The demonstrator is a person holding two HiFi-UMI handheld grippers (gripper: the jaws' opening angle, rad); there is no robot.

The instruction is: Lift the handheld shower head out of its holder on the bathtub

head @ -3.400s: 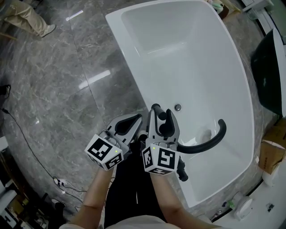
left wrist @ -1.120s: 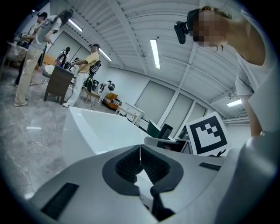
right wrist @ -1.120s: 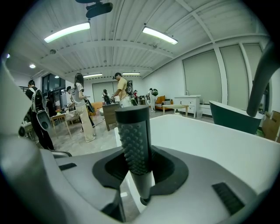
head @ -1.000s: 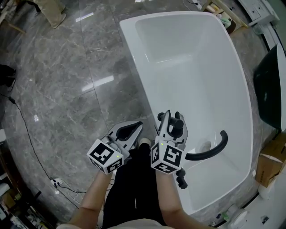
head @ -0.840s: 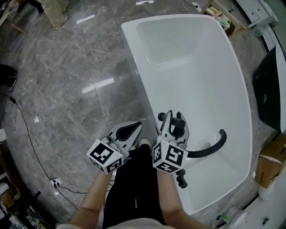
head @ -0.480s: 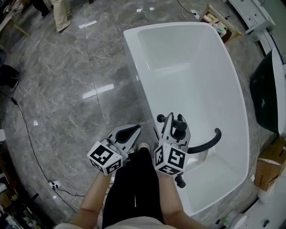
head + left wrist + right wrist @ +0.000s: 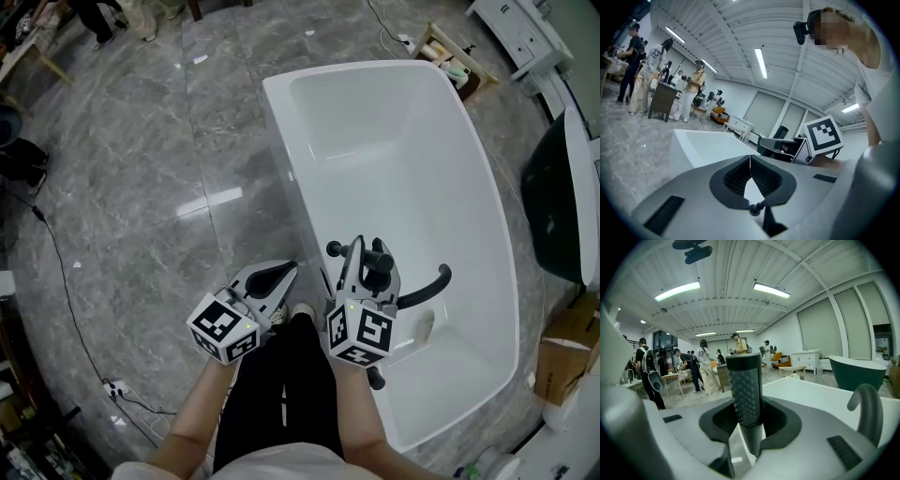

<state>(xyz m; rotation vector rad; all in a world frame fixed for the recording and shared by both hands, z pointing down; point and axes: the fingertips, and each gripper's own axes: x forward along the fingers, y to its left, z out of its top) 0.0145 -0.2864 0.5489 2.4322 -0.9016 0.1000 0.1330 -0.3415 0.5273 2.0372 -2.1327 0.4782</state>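
A dark handheld shower head [image 7: 379, 262] with a dotted grip stands upright between the jaws of my right gripper [image 7: 367, 251], which is shut on it above the near left rim of the white bathtub [image 7: 281, 141]. In the right gripper view the shower head [image 7: 744, 385] rises straight out of the right gripper [image 7: 746, 420], with the bathtub [image 7: 806, 390] behind it. My left gripper [image 7: 277, 275] hangs beside it over the floor, shut and empty. In the left gripper view its pads meet at the left gripper [image 7: 750, 161], with the bathtub [image 7: 693, 140] beyond.
A black curved faucet spout [image 7: 433, 284] arches over the tub just right of my right gripper. A dark green tub [image 7: 562, 206] and a cardboard box [image 7: 562, 361] stand at the right. A cable [image 7: 56, 281] runs over the grey marble floor. People stand far off at the top left.
My right gripper has risen with the shower head, away from the tub's rim. The left gripper has risen alongside it, still shut.
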